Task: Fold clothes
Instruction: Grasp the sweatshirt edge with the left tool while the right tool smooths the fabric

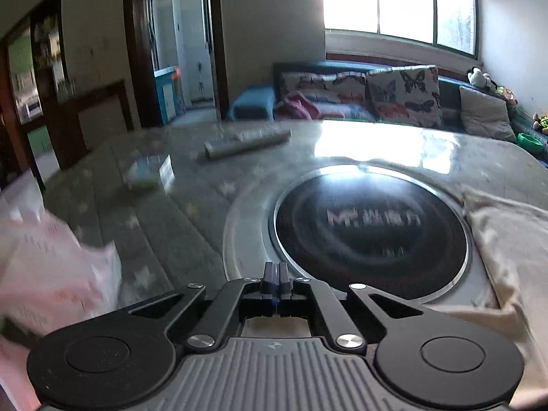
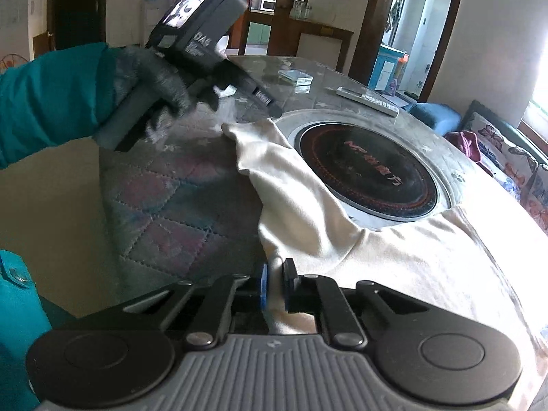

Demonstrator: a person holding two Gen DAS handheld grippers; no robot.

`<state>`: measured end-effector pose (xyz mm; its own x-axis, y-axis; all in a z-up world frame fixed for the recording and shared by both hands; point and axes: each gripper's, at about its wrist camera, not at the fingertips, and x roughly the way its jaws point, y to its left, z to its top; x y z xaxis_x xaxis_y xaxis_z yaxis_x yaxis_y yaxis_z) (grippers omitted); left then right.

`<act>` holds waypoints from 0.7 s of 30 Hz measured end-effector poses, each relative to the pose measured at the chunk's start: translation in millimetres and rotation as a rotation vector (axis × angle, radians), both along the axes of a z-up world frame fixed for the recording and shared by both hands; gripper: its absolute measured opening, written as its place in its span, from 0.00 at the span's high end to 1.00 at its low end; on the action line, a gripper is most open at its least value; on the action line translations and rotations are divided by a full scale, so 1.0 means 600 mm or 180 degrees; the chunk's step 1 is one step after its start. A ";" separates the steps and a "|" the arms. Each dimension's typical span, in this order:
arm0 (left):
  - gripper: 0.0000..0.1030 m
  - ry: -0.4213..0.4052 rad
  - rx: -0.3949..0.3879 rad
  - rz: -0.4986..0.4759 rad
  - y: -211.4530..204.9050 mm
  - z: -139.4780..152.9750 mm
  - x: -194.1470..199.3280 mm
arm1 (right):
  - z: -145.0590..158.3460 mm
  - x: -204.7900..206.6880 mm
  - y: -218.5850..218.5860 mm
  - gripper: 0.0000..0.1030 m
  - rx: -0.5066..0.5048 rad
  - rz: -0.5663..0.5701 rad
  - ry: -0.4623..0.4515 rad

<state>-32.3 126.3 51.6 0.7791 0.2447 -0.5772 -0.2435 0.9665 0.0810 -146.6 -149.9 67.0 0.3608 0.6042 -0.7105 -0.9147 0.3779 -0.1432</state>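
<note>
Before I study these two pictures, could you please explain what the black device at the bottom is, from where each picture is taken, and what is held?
No robot: a person holds a hand tool with two fingers in each hand, each carrying a camera.

Left camera view: the left gripper, shut and empty, above the round table with its black cooktop.

Right camera view: the right gripper pinches a fold of the cream garment spread on the table. The gloved left hand holds the other tool.

A remote control also lies there.
</note>
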 end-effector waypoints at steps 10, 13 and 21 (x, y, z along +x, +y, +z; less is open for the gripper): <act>0.84 0.0142 -0.0187 -0.0050 0.004 -0.006 -0.003 | -0.022 -0.002 0.000 0.91 -0.0035 0.0038 0.0075; 0.53 0.0191 -0.0195 -0.0025 0.002 -0.014 -0.009 | -0.023 0.000 0.000 0.90 -0.0035 0.0043 0.0080; 0.77 0.0330 -0.0251 -0.0132 0.002 -0.043 -0.008 | -0.023 -0.001 0.000 0.89 -0.0030 0.0039 0.0091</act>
<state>-37.3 127.4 25.6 0.7227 0.1643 -0.6713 -0.1976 0.9799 0.0271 -147.1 -149.8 53.0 0.3329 0.6016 -0.7261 -0.9231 0.3653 -0.1206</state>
